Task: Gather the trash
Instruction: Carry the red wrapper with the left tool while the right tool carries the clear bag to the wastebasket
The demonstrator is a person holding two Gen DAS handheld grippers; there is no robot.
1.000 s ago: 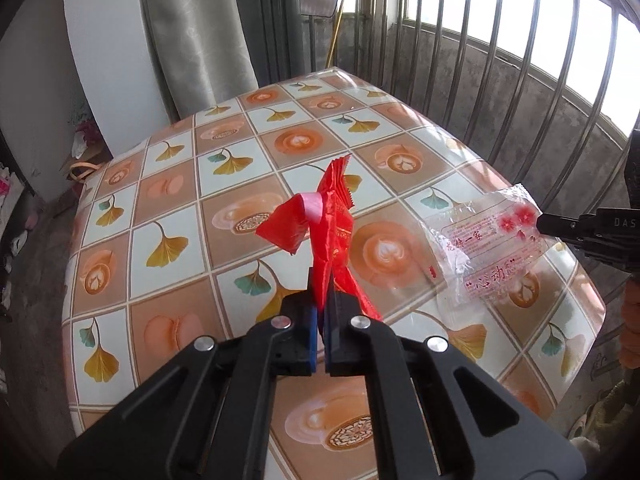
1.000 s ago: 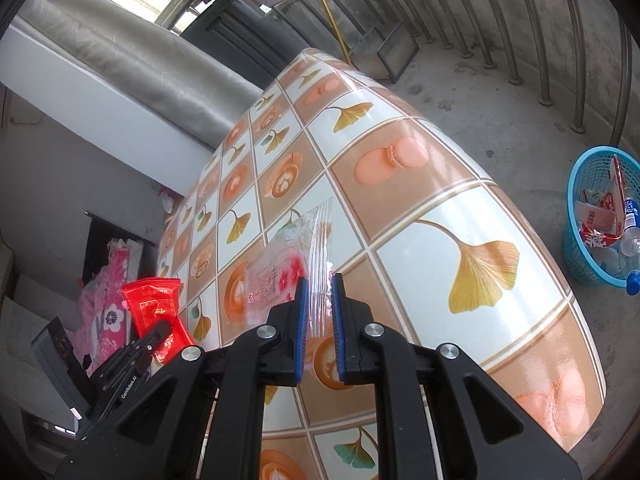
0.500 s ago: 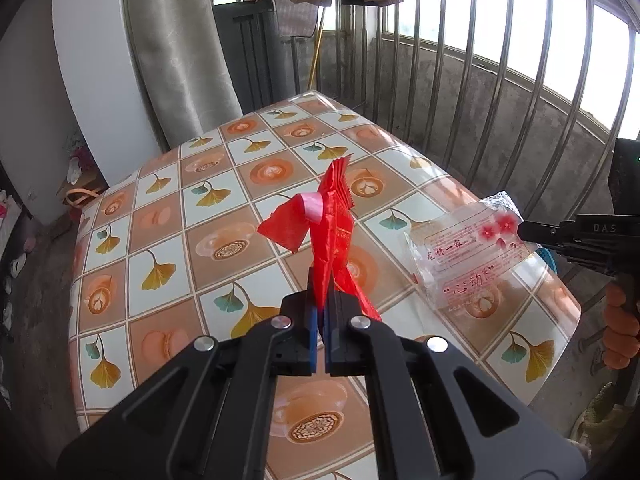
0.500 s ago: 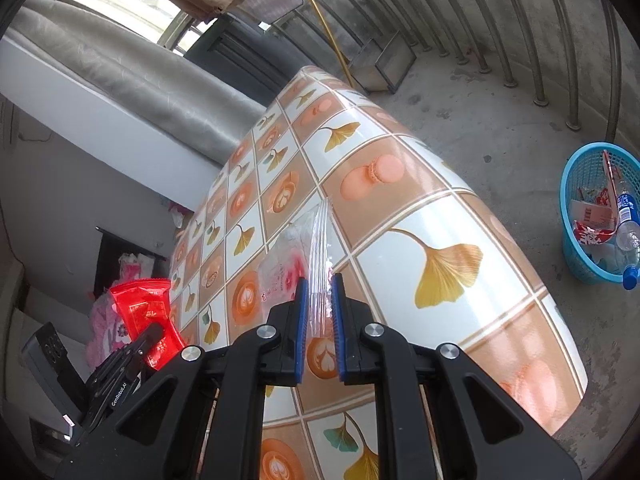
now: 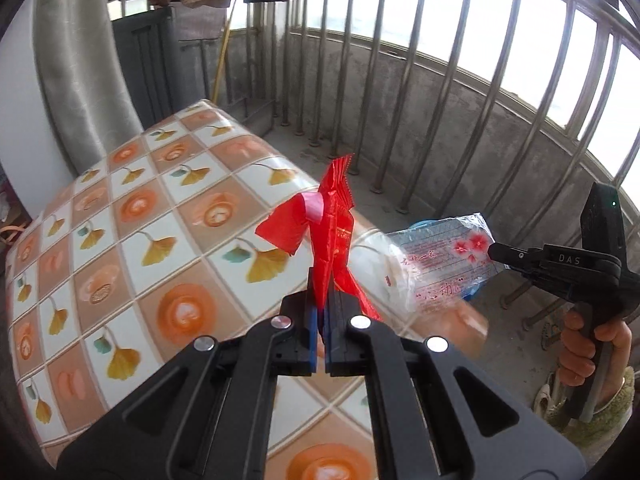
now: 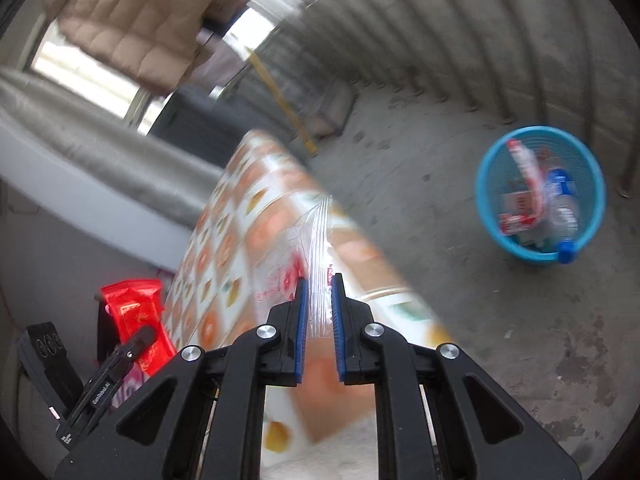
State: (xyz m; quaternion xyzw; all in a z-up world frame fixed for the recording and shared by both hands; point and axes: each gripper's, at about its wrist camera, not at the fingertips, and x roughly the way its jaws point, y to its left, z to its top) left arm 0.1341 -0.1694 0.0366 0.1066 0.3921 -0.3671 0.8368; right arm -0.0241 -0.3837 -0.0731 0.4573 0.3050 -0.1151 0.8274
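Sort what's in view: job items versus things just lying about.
Job: red wrapper in left gripper; clear plastic bag in right gripper; blue basket.
Lying about: patterned table, hanging jacket, railing.

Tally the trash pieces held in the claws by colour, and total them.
Red wrapper, in the left claw: 1
Clear printed bag, in the right claw: 1
Total: 2

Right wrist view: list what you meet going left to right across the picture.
Left gripper pinching the red wrapper → patterned table → clear plastic bag between the right gripper fingers → blue trash basket on the floor.
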